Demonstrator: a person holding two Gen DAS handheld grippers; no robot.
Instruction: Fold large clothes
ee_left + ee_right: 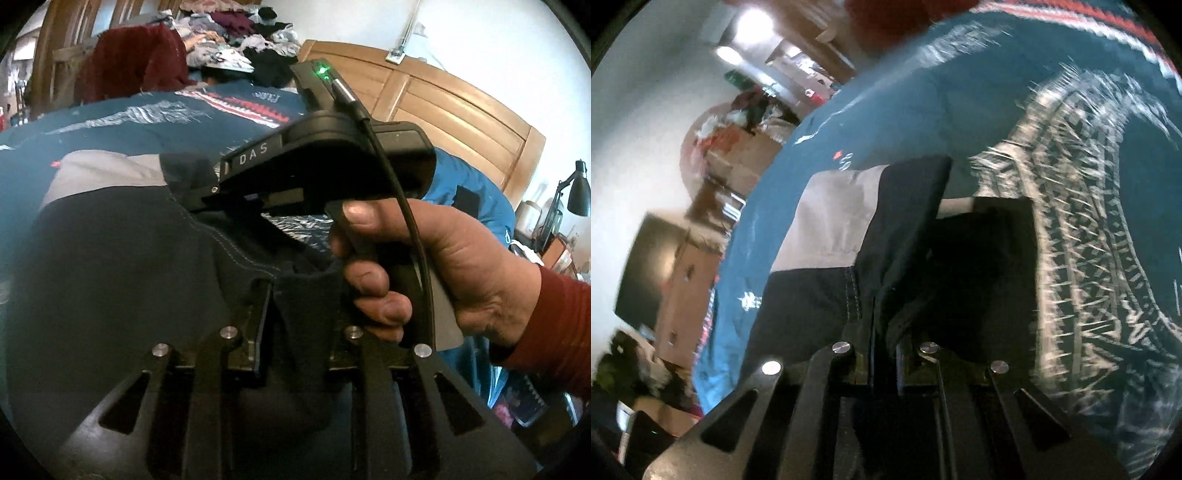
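1. The left gripper has its fingers drawn in on a bunched fold of the dark navy garment; cloth fills the gap between them.
2. The right gripper is likewise pinched narrow on an edge of the same garment, with dark fabric rising from between the jaws.
3. In the left wrist view, the right gripper sits just ahead and above, its tip on the garment's dark upper edge, worked by the right hand in a red sleeve.
4. The garment runs away from both grippers, its grey panel at the far end, lying over the teal patterned bedspread.
5. Judged from this, both grips hold one near edge, so the fold would carry it forward, toward the grey end.
6. A clothes pile sits well beyond.
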